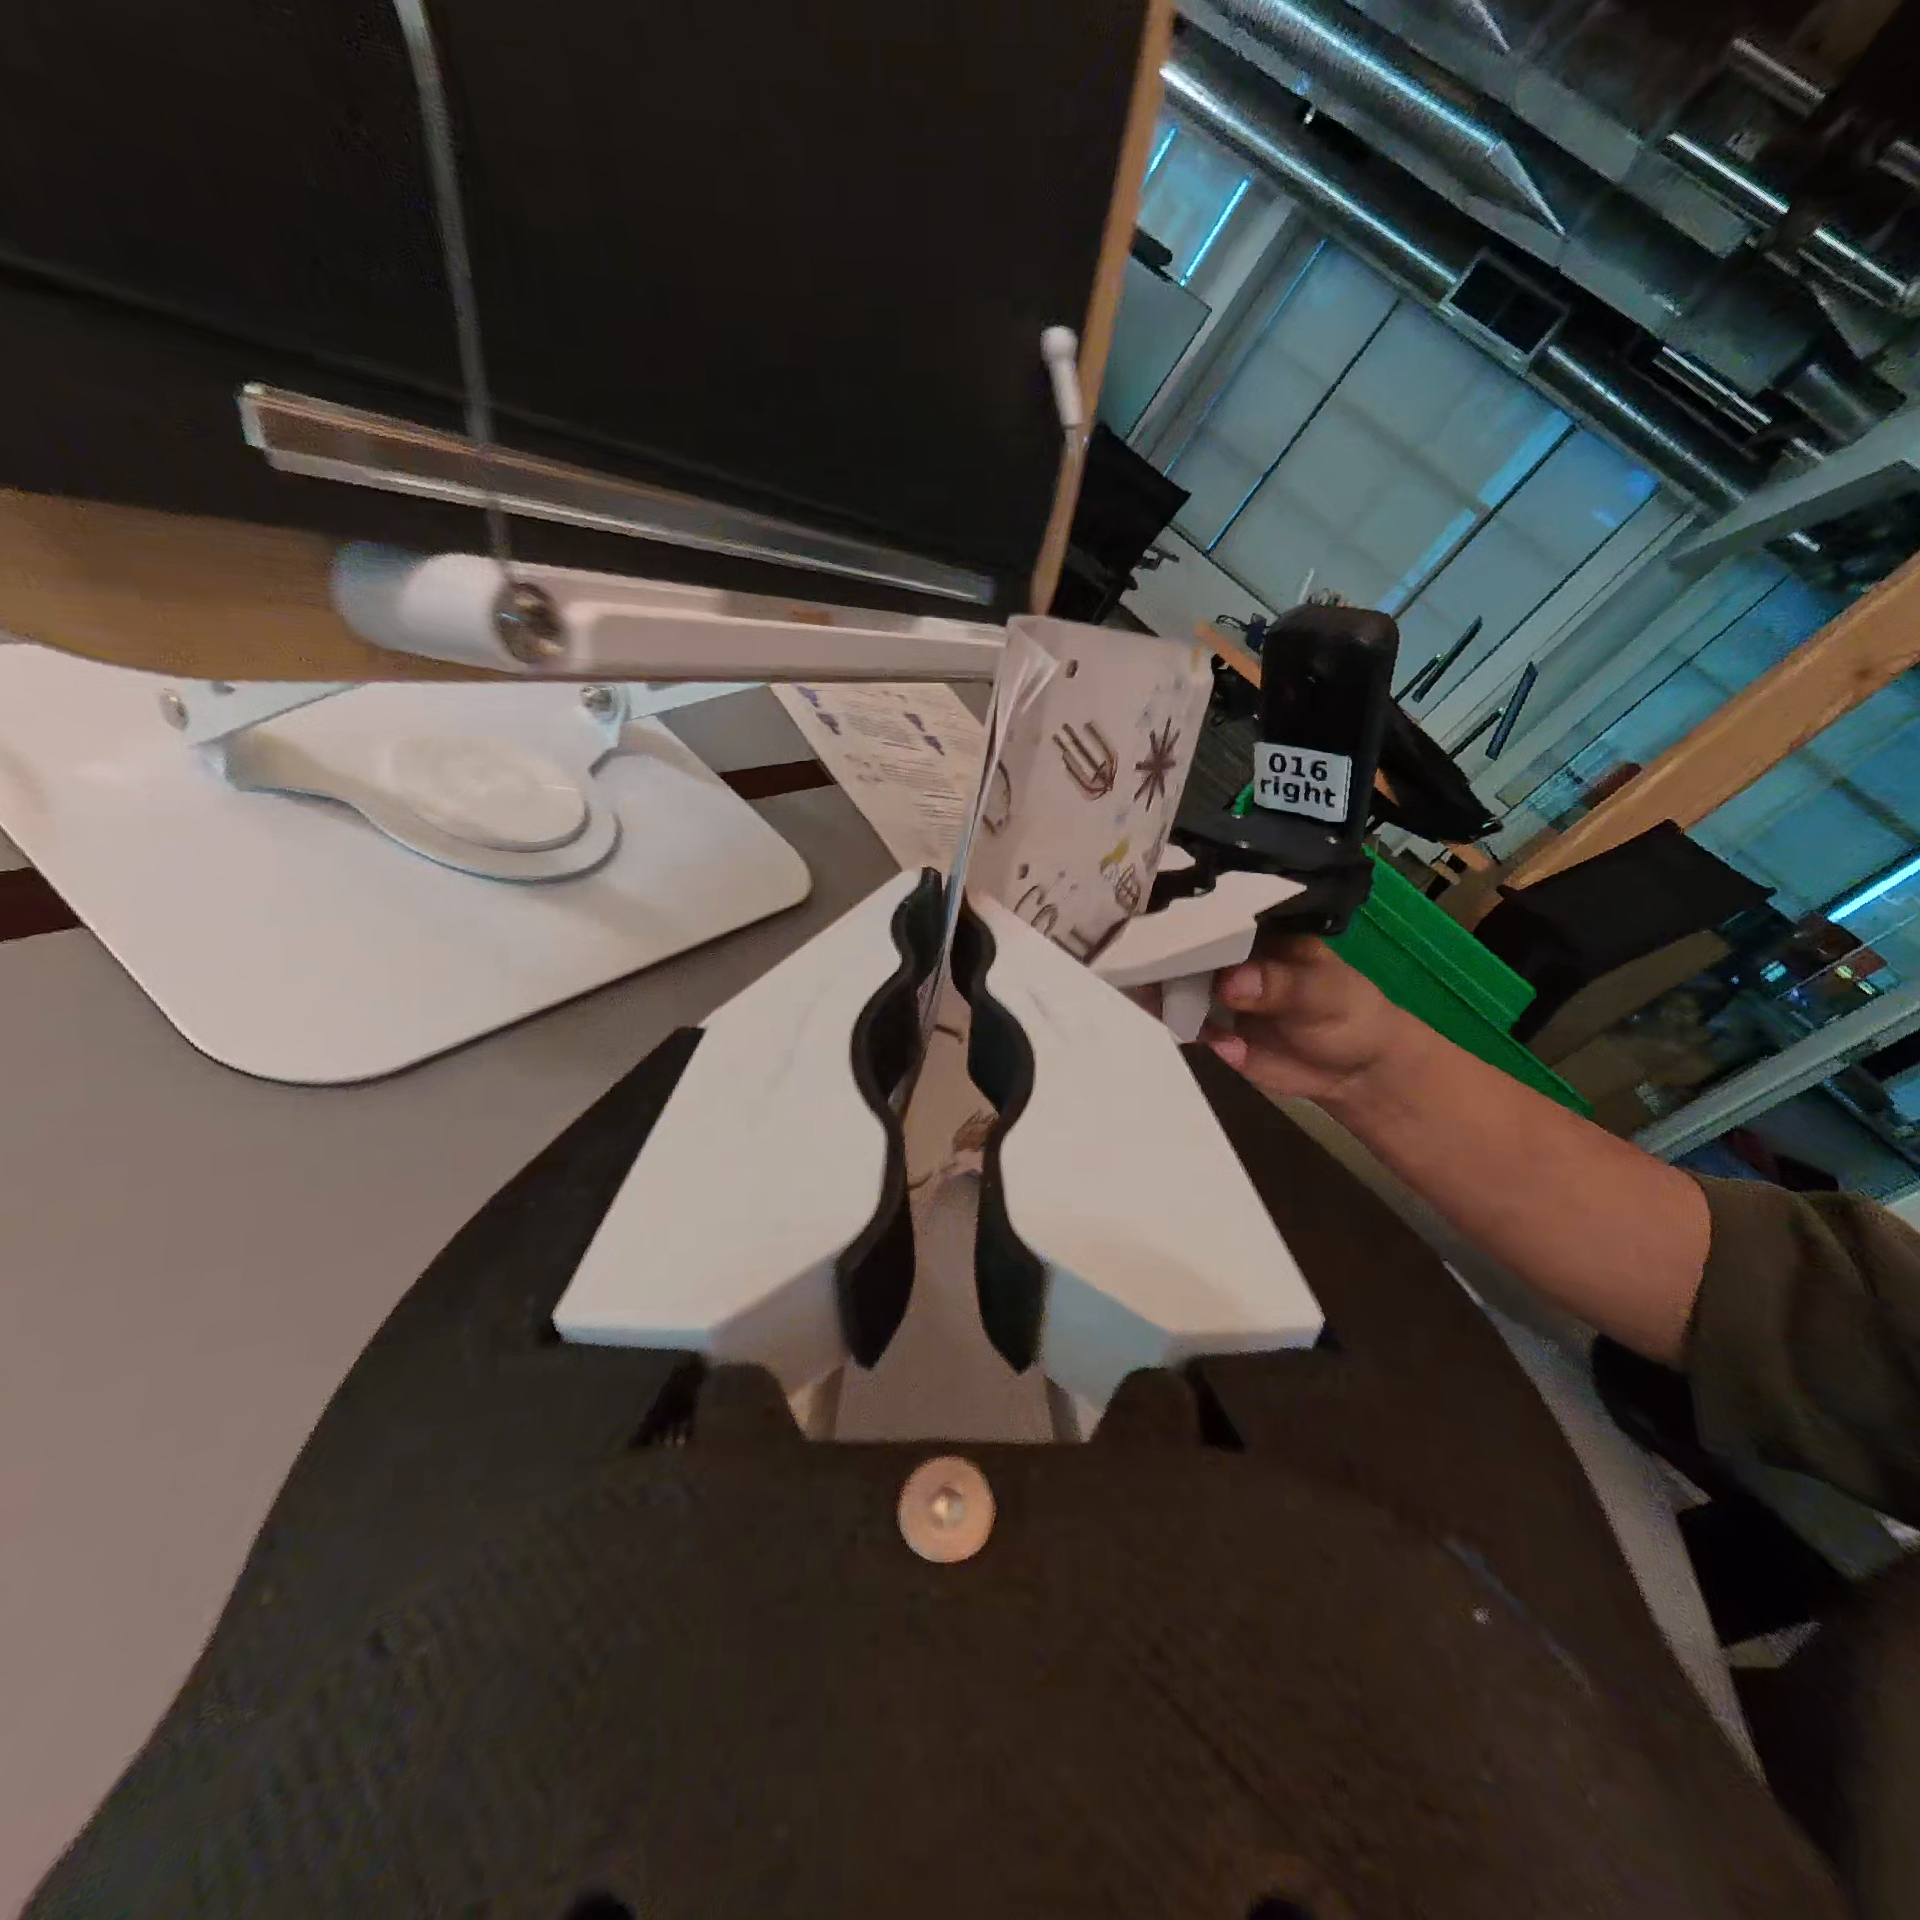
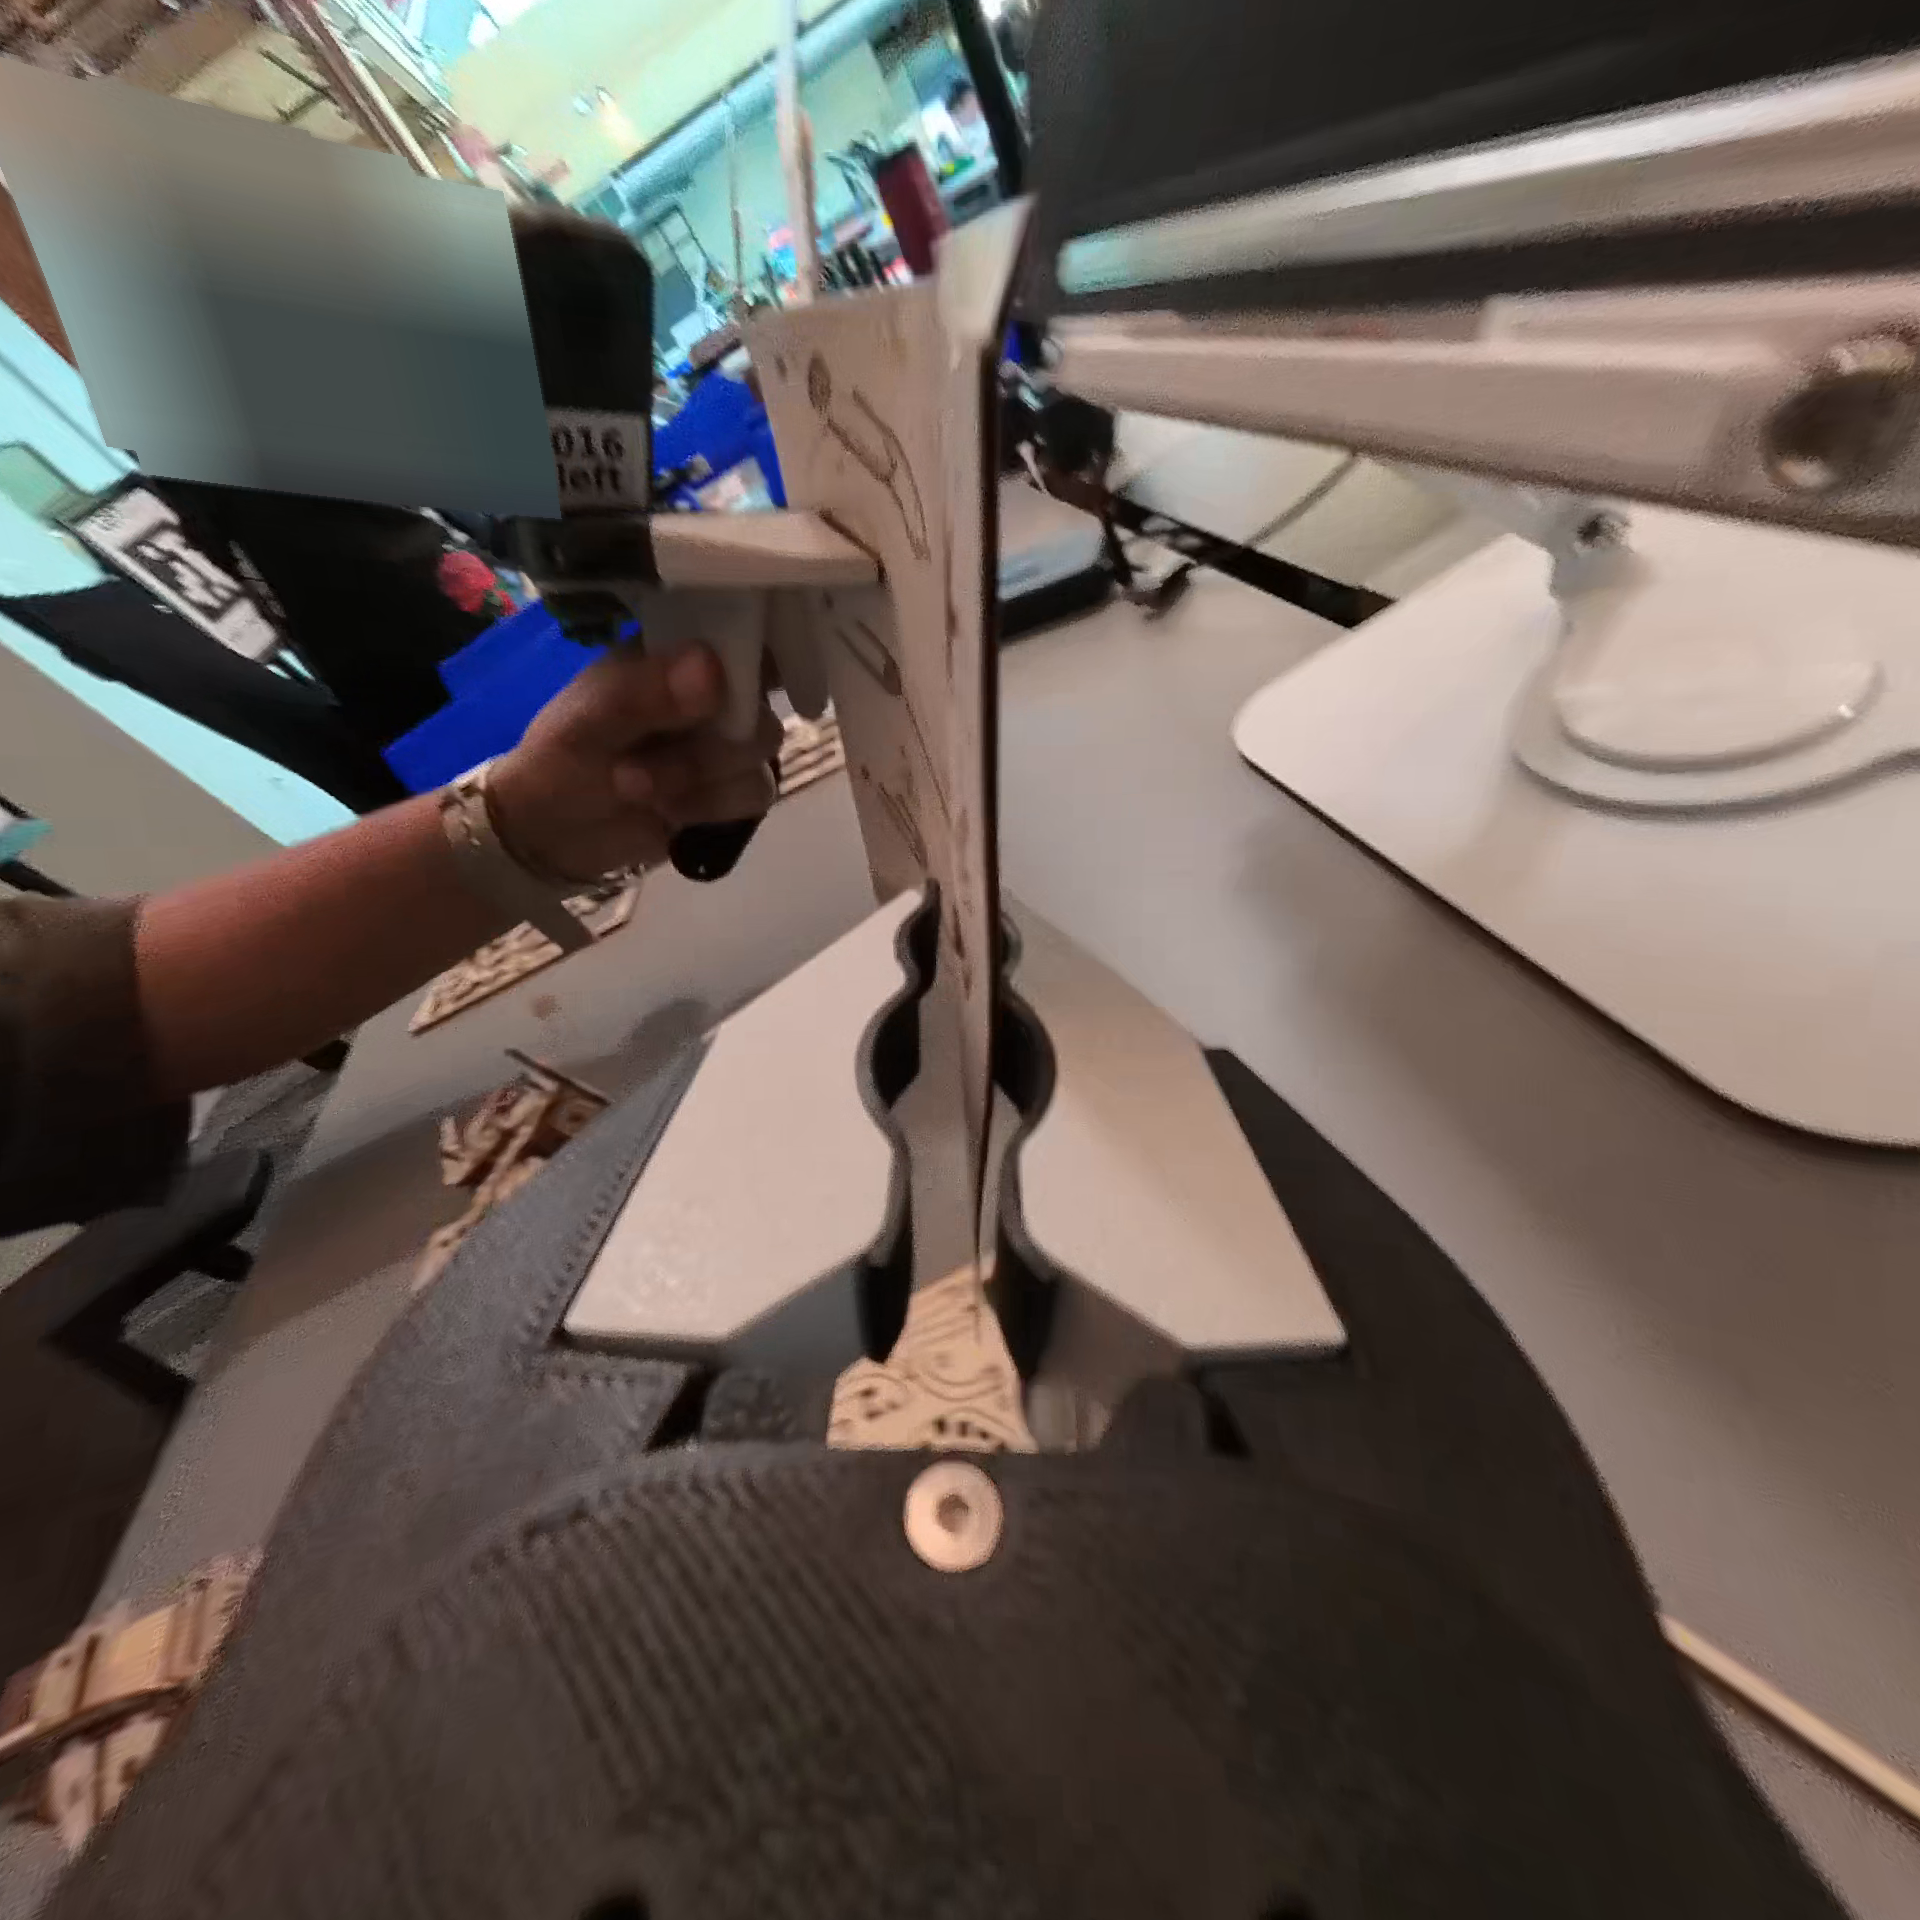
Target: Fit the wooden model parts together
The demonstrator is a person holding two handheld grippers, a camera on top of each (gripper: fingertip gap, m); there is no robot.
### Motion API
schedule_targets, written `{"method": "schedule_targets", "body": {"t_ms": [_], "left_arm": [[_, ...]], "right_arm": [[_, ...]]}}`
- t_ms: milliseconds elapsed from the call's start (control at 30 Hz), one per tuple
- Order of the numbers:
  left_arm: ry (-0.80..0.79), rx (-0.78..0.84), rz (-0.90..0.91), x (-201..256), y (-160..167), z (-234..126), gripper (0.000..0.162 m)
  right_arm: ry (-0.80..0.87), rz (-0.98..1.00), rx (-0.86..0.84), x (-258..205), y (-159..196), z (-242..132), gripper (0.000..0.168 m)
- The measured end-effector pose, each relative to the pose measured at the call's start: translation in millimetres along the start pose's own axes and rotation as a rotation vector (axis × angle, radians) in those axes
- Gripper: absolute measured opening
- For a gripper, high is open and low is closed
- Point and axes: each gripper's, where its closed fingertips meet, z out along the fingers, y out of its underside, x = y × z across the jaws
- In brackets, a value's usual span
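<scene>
In the left wrist view my left gripper (image 1: pixel 948 914) is shut on a thin pale wooden sheet (image 1: pixel 982 790), seen edge-on between its pads. Beyond it a second panel face with engraved part outlines (image 1: pixel 1101 769) meets that sheet at an angle. My right gripper (image 1: pixel 1195 894) holds this panel at its lower right. In the right wrist view my right gripper (image 2: pixel 971 925) is shut on a thin wooden panel with a dark edge (image 2: pixel 989 727). My left gripper (image 2: pixel 862 551) comes in from the left and grips the engraved face (image 2: pixel 883 468). Both panels are held upright above the grey table (image 2: pixel 1195 831).
A white monitor stand base (image 1: pixel 364 831) and its arm (image 1: pixel 727 634) are close on the left, below a black screen (image 1: pixel 675 208). A printed paper (image 1: pixel 894 748) lies behind. Loose cut wooden sheets (image 2: pixel 520 956) lie on the table. A green bin (image 1: pixel 1455 966) stands at the right. The tips of one gripper are about 9 cm away from the tips of the other.
</scene>
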Motion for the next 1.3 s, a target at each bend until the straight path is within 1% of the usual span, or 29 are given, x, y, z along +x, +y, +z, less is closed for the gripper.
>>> {"method": "schedule_targets", "body": {"t_ms": [67, 133, 233, 267, 367, 433, 500, 600, 700, 767, 833, 867, 933, 1000, 1100, 1167, 1233, 1300], "left_arm": [[-0.014, -0.035, 0.003, -20.6, 1.7, 10.9, 0.000], [-0.002, -0.082, -0.029, -34.0, 6.4, 19.8, 0.000], [0.014, -0.082, -0.042, -44.5, 5.5, 26.3, 0.009], [0.019, -0.084, -0.043, -46.4, 5.4, 28.0, 0.012], [0.027, -0.097, -0.067, -50.6, 6.6, 30.6, 0.020], [0.016, -0.092, -0.064, -52.9, 6.7, 27.9, 0.034], [-0.005, -0.080, -0.057, -54.9, 5.5, 22.0, 0.041], [-0.023, -0.064, -0.067, -53.7, 0.8, 9.4, 0.046], [-0.079, -0.020, -0.026, -47.8, -14.4, -12.3, 0.051], [-0.124, 0.012, 0.049, -33.1, -27.5, -32.6, 0.047], [-0.195, 0.014, 0.184, -8.3, -33.5, -54.7, 0.043], [-0.224, 0.021, 0.258, 9.5, -34.4, -65.6, 0.041], [-0.270, 0.025, 0.372, 50.3, -28.4, -85.0, 0.038], [-0.287, 0.028, 0.436, 93.5, -12.4, -99.3, 0.038], [-0.250, 0.075, 0.431, 156.4, 18.7, -110.7, 0.038], [-0.163, 0.133, 0.358, 194.6, 44.1, -107.4, 0.036], [-0.112, 0.146, 0.282, 214.4, 76.1, -97.5, 0.036], [-0.063, 0.142, 0.210, 227.4, 108.9, -88.3, 0.036]], "right_arm": [[0.041, -0.008, -0.018, 21.6, 3.7, 3.5, 0.010], [0.051, 0.009, -0.024, 37.9, -0.1, 4.3, 0.008], [0.031, 0.036, -0.021, 51.2, -6.3, 5.5, 0.003], [0.029, 0.033, -0.023, 54.1, -6.4, 6.0, 0.006], [0.021, 0.047, -0.025, 59.6, -7.4, 6.5, 0.023], [0.018, 0.063, -0.013, 61.8, -10.6, 5.1, 0.032], [0.040, 0.071, -0.007, 65.6, -12.6, 1.6, 0.039], [0.094, 0.069, -0.002, 70.3, -14.2, -9.5, 0.052], [0.168, 0.059, 0.046, 67.0, -23.0, -32.9, 0.066], [0.234, -0.009, 0.085, 56.4, -30.4, -56.7, 0.067], [0.308, -0.143, 0.134, 36.9, -35.7, -83.6, 0.064], [0.347, -0.206, 0.152, 24.7, -35.0, -95.9, 0.066], [0.403, -0.323, 0.155, -6.5, -24.8, -114.4, 0.067], [0.459, -0.410, 0.134, -37.2, -5.0, -124.8, 0.066], [0.518, -0.490, 0.107, -77.9, 29.0, -128.1, 0.067], [0.549, -0.541, 0.121, -99.4, 45.9, -128.6, 0.066], [0.590, -0.570, 0.170, -115.0, 53.8, -132.6, 0.064], [0.581, -0.562, 0.257, -133.2, 52.1, -136.3, 0.065]]}}
